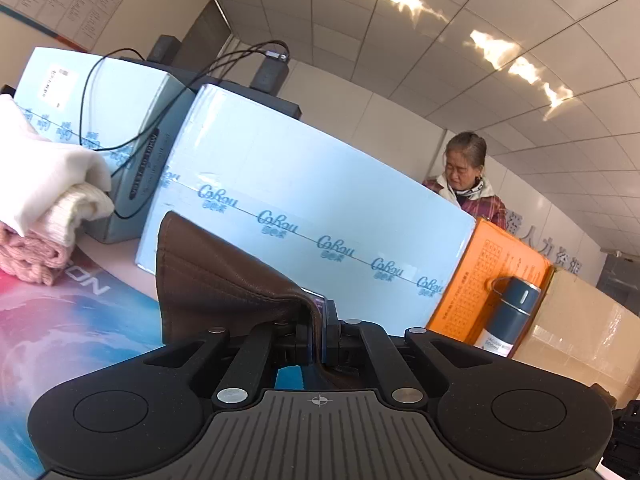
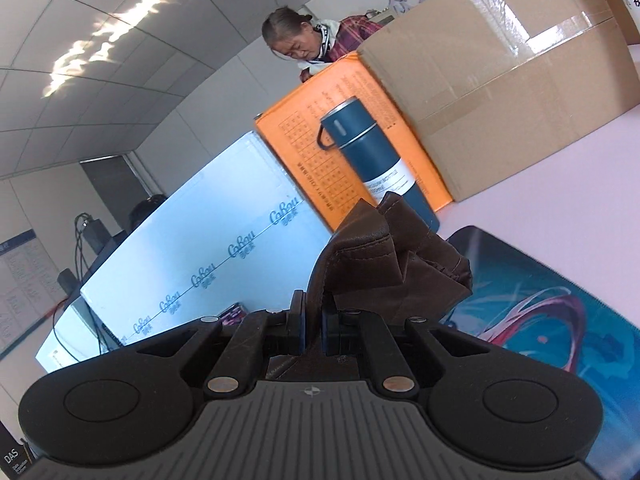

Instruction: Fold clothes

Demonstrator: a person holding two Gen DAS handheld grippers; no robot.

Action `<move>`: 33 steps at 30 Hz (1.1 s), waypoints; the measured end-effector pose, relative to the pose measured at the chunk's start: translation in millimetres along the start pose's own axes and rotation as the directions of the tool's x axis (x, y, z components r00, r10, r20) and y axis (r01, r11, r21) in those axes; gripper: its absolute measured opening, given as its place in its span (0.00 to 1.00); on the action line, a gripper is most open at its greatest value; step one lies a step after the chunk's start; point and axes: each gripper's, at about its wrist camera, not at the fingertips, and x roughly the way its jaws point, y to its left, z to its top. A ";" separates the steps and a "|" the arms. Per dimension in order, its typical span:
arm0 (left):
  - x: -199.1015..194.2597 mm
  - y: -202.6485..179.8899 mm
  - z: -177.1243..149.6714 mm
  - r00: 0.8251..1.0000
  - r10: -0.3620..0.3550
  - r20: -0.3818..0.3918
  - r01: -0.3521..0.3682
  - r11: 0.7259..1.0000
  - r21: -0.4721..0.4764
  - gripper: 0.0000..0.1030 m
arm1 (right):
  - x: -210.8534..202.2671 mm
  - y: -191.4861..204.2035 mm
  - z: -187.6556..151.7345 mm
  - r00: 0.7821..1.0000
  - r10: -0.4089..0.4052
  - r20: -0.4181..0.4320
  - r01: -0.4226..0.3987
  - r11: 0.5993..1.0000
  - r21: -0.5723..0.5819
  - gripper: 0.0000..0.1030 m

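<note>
1. Light-blue "Cabou" box [image 1: 304, 200] on the table, second one [image 1: 100, 92] behind with black cables [image 1: 120, 80] draped over.
2. Orange box [image 2: 320, 136] beside it; blue vacuum bottle [image 2: 372, 156] upright in front.
3. Taped cardboard box [image 2: 500, 72].
4. Printed mat [image 2: 560, 320].
5. Person [image 1: 468, 176] behind the boxes.

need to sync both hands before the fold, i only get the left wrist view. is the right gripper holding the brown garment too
Observer: Yes, the right gripper is shut on the brown garment, which bunches up above its fingers.
Operator: anything under that side
Observer: A printed mat with a teal and pink design lies below and to the right of the bunch.
Operator: what sits right behind the cloth there
Observer: The dark blue flask stands upright just beyond it, against the orange box.
</note>
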 end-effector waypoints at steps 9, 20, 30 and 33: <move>-32.2 80.8 -7.0 0.969 -0.073 -0.237 0.057 0.996 -0.074 0.35 | 0.5 3.8 -39.4 0.997 -0.014 -0.072 0.011 0.999 -0.049 0.06; -7.8 113.8 13.8 0.963 0.141 -0.231 -0.114 0.986 0.123 0.75 | 43.5 -18.3 -26.1 0.971 -0.217 -0.097 0.203 0.969 -0.139 0.10; 46.5 113.8 24.4 0.927 -0.019 -0.376 0.131 0.952 0.276 0.88 | 34.1 -5.1 -10.1 0.956 -0.280 0.085 0.291 0.942 -0.168 0.77; 72.8 109.7 18.2 0.877 -0.075 -0.475 0.230 0.933 0.278 0.87 | 44.0 9.9 -14.2 0.983 -0.181 0.023 0.182 0.972 -0.150 0.82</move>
